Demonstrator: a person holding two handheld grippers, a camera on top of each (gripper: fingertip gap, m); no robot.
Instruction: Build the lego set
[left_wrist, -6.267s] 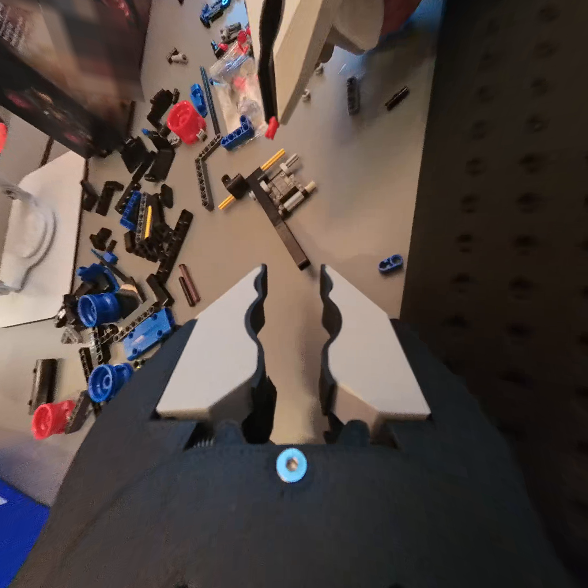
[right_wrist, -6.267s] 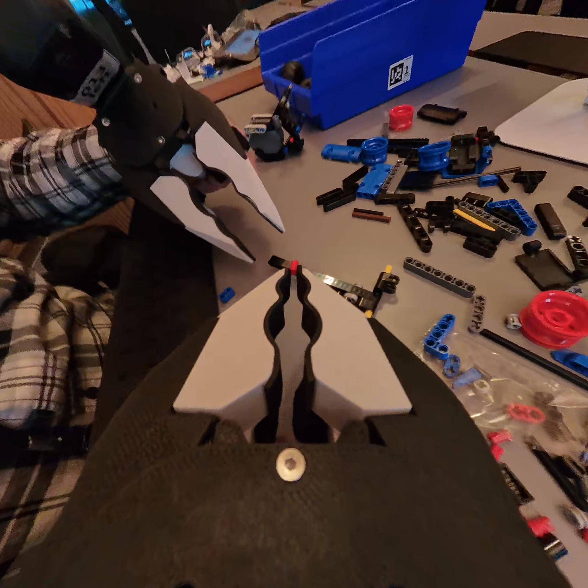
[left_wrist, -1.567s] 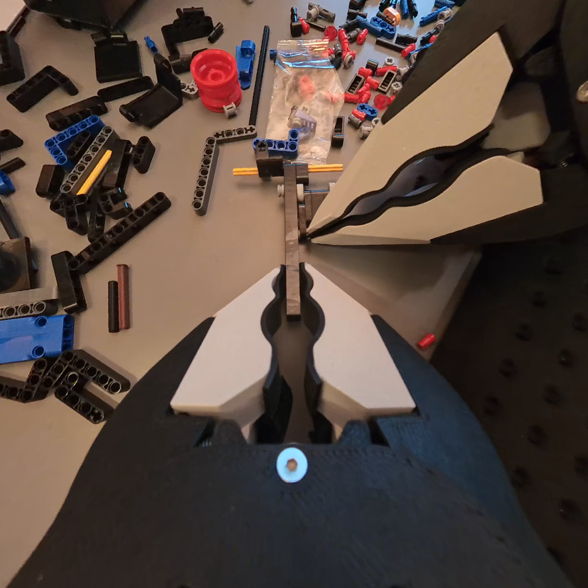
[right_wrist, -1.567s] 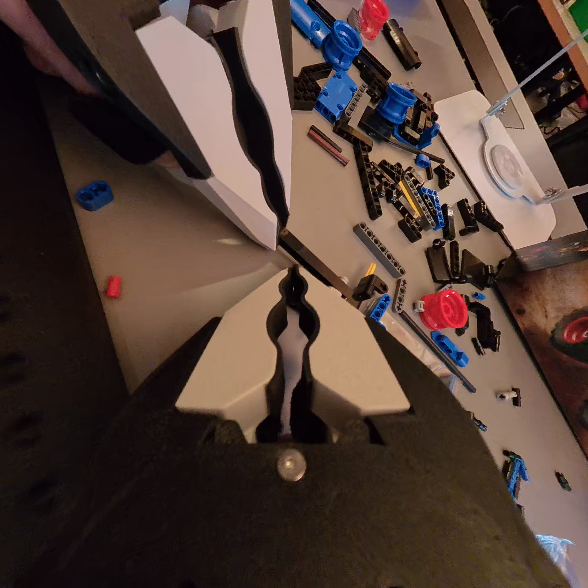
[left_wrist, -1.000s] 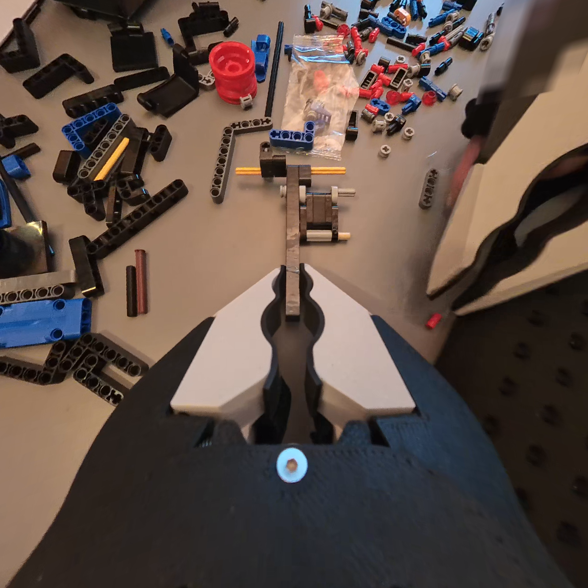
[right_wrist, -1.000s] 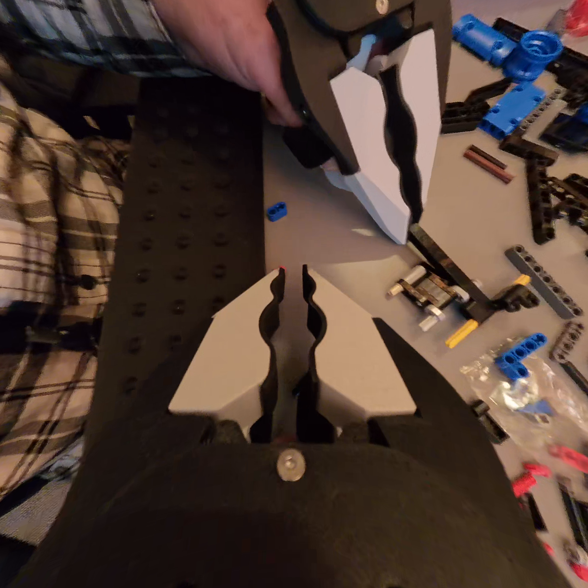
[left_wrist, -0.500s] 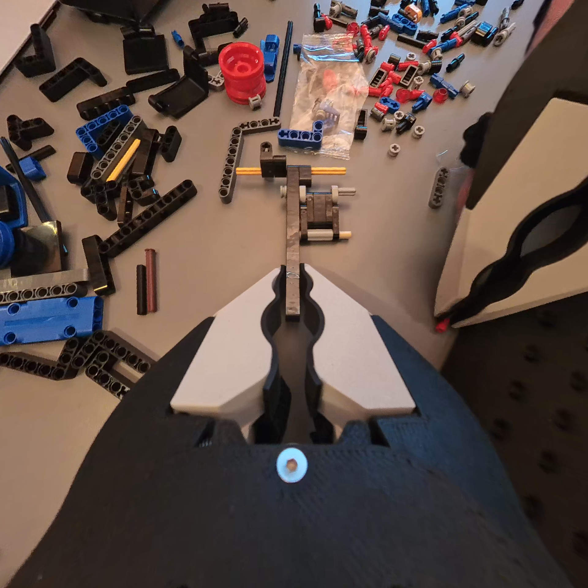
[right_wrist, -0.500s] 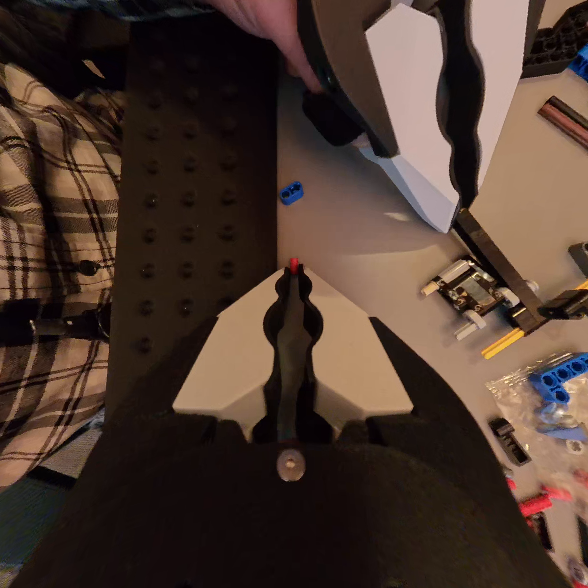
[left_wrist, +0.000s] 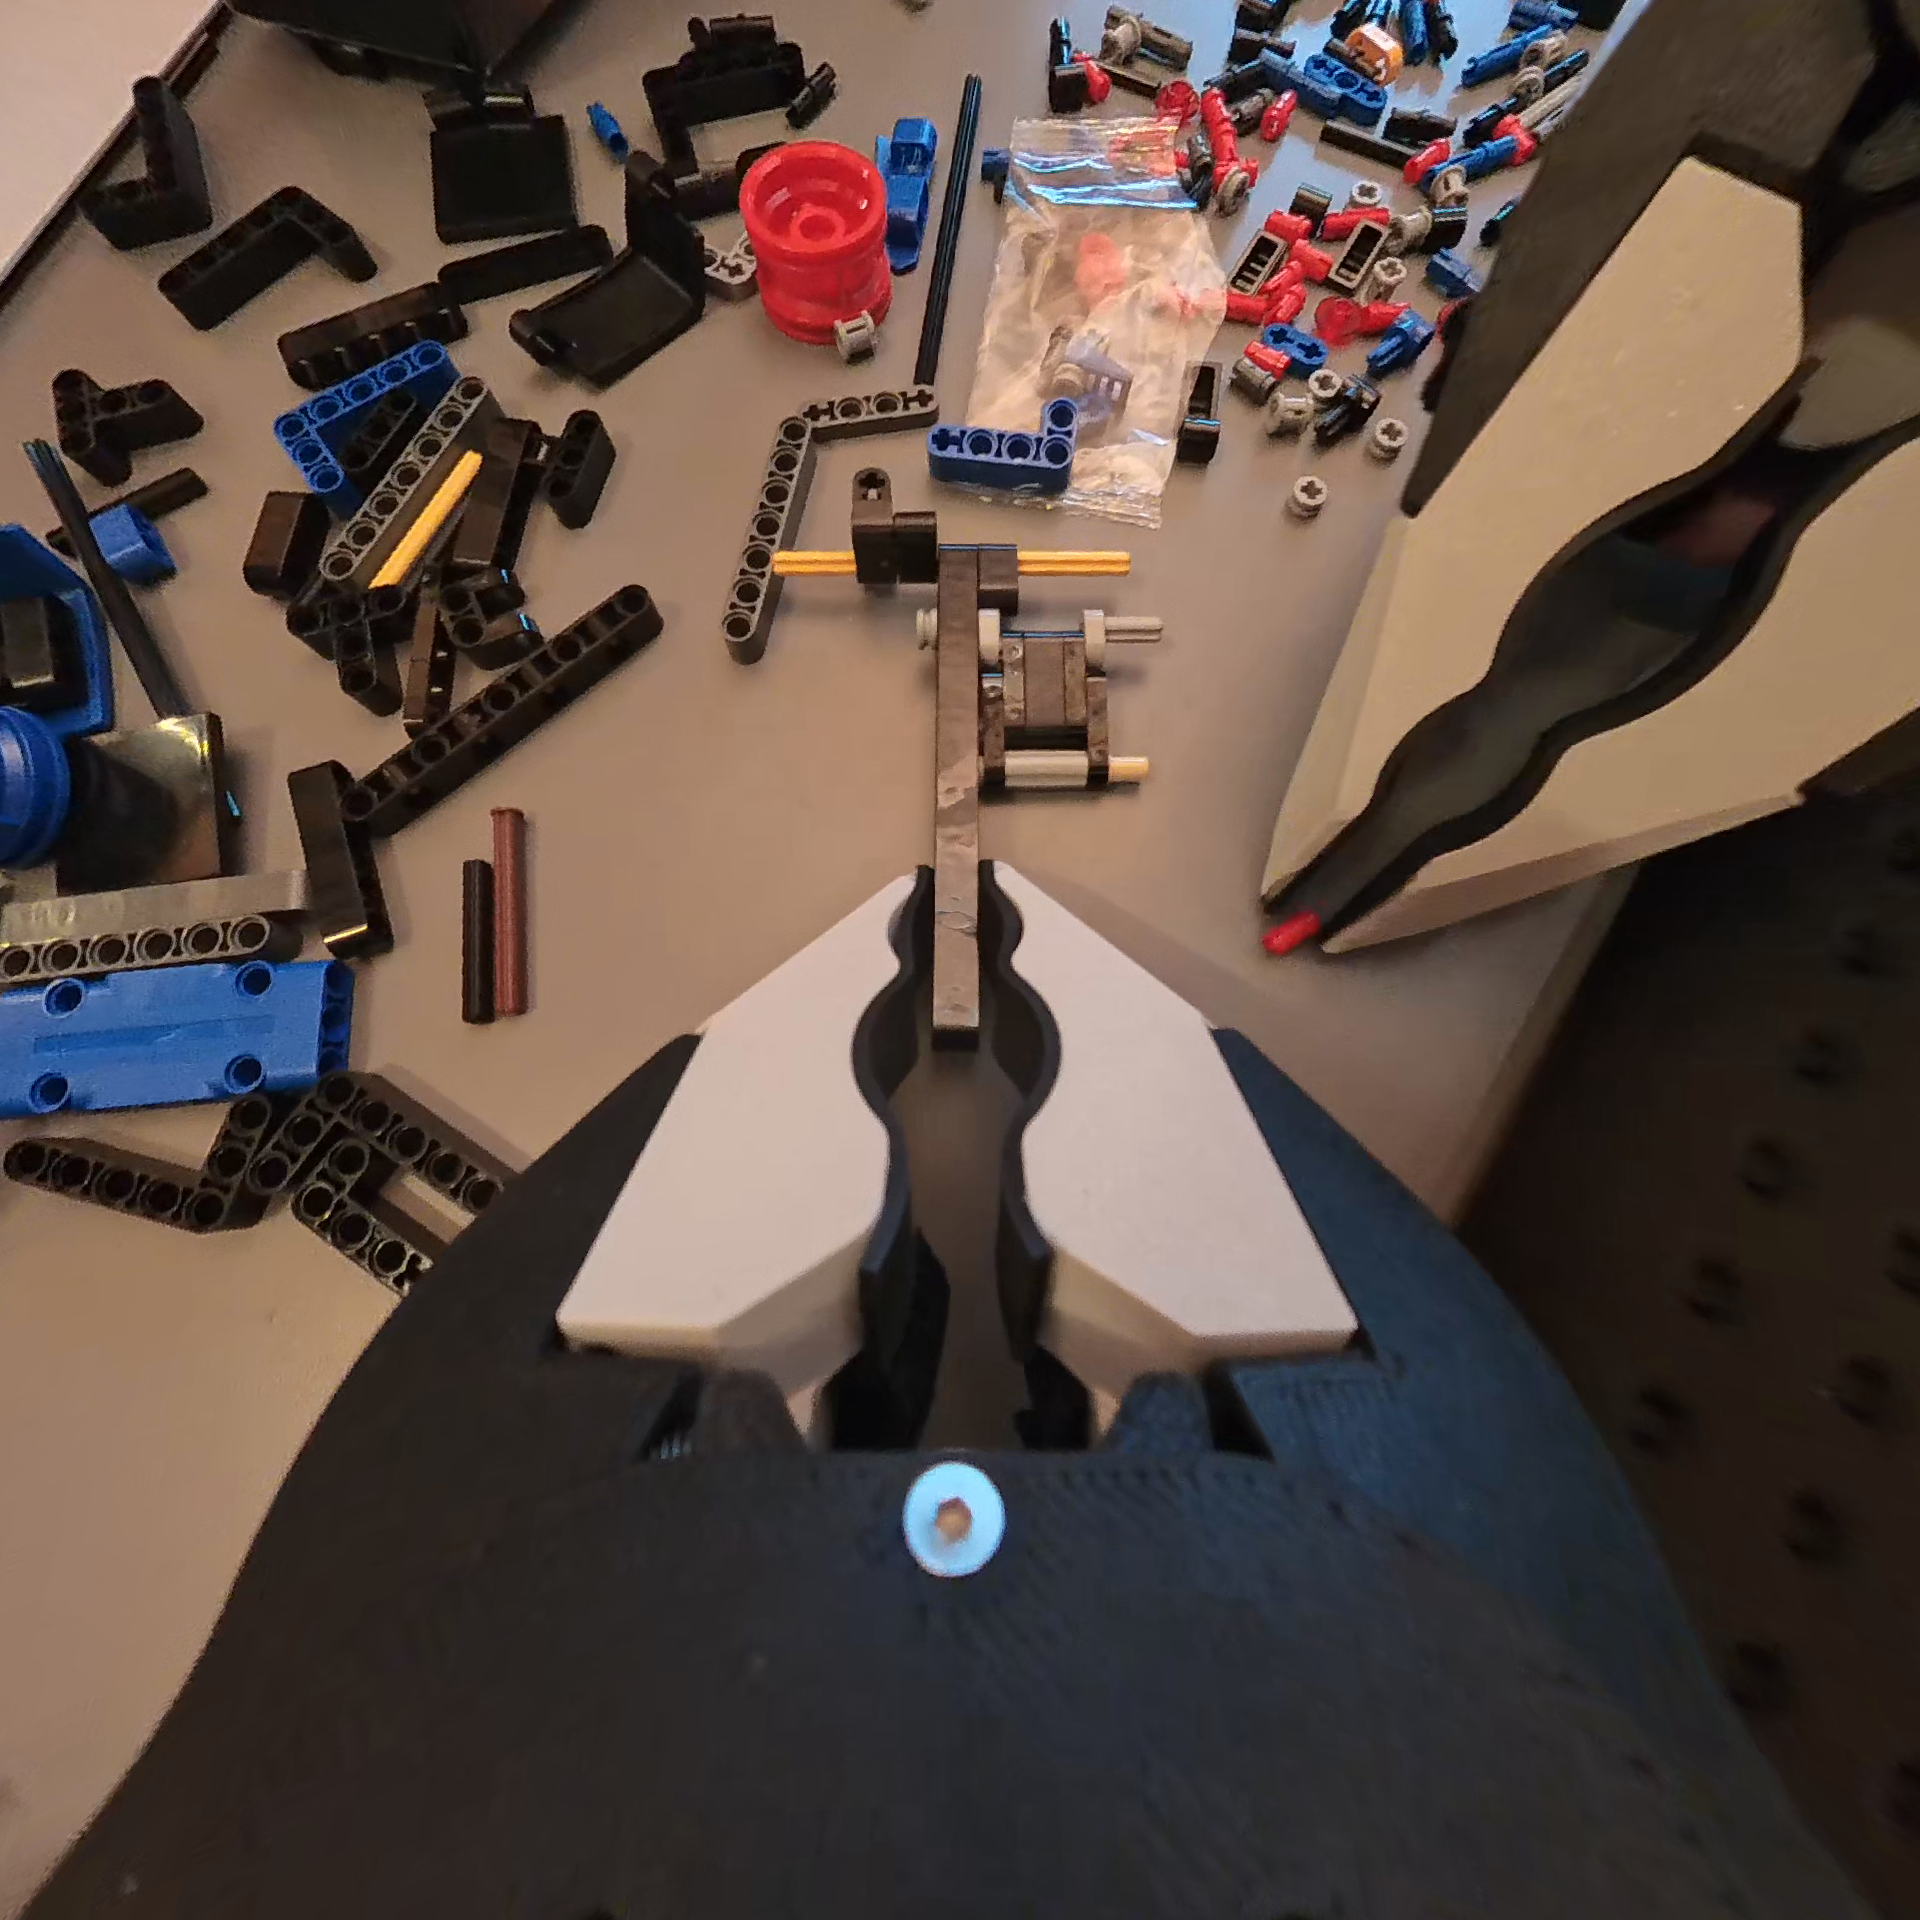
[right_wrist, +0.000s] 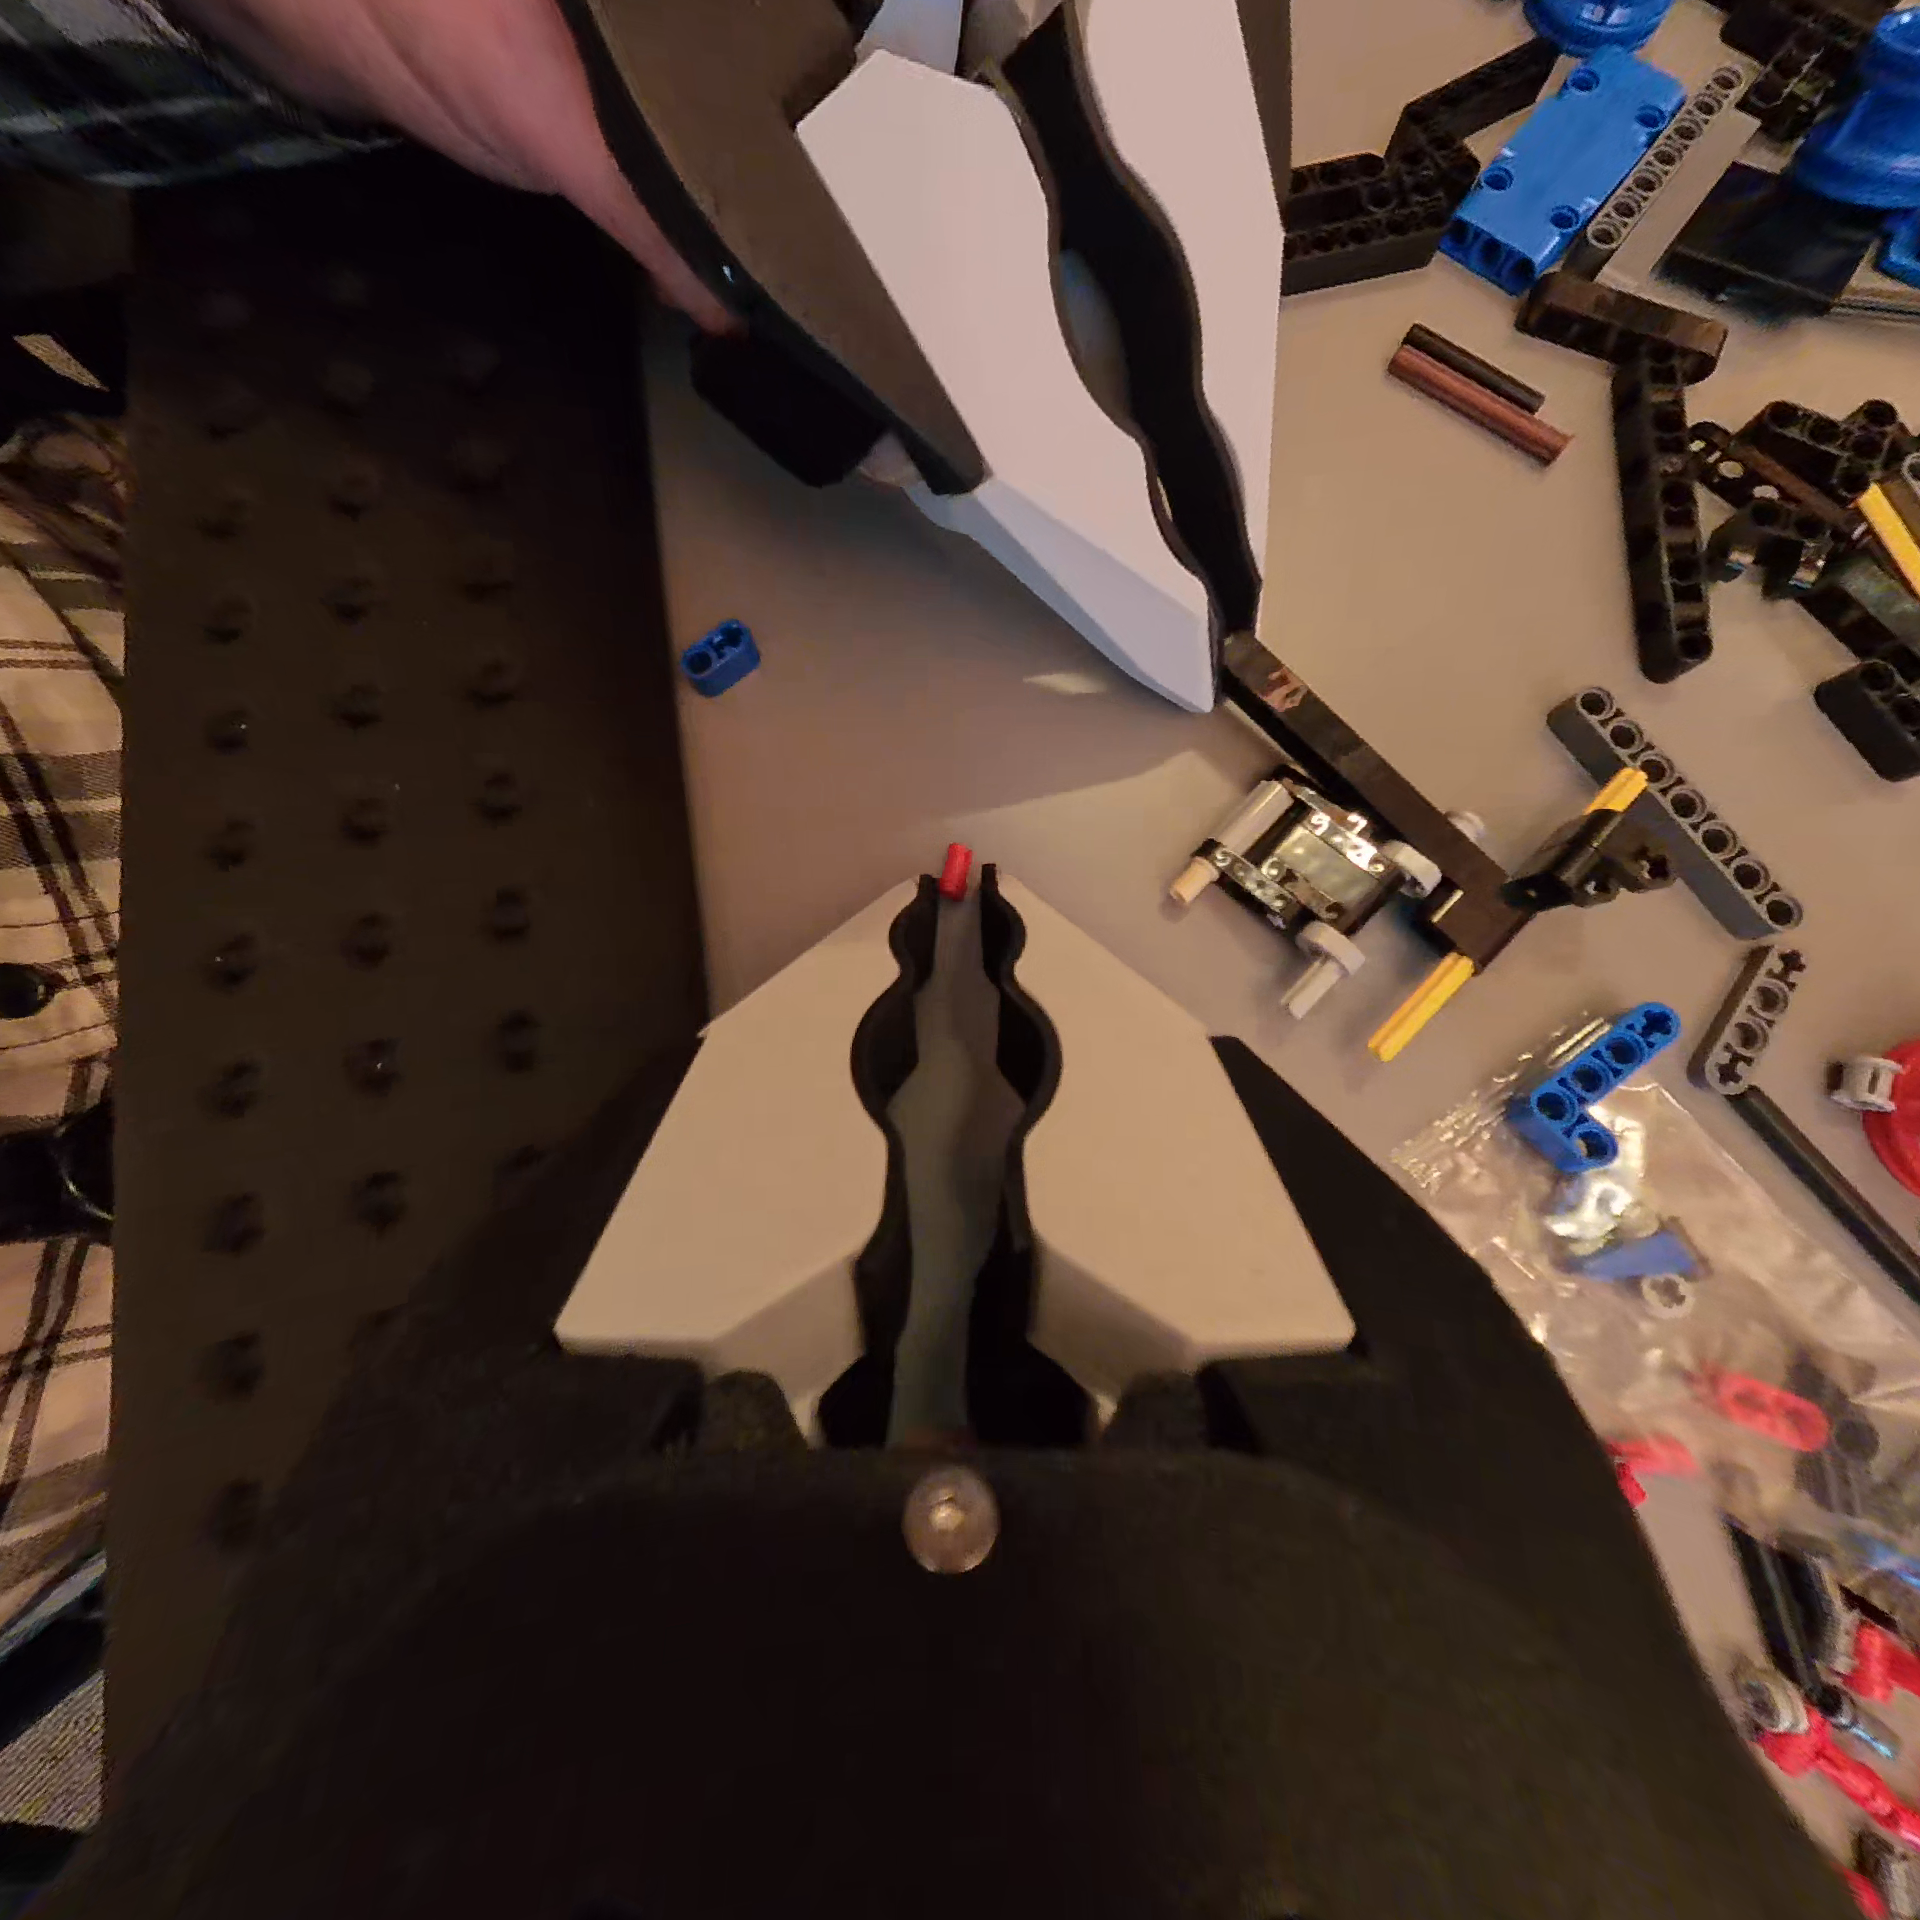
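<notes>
a: what has changed since half a second ago?
b: little. the small red plastic pin (right_wrist: 954, 869) is kept pinched at the tips of the right gripper (right_wrist: 952, 883), now lifted slightly off the grey counter (left_wrist: 665, 831).
a: and the left gripper (left_wrist: 956, 883)?
b: its fingers are clenched on the long black beam (left_wrist: 958, 790) of the part-built lego assembly (left_wrist: 1044, 691), lying on the counter. scattered loose pieces and a clear plastic bag (left_wrist: 1091, 312) are seen beyond.

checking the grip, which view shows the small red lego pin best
Right wrist view: the small red lego pin sits centred, pinched at the right claw tips. Left wrist view shows it off to the side, only its end poking out.
</notes>
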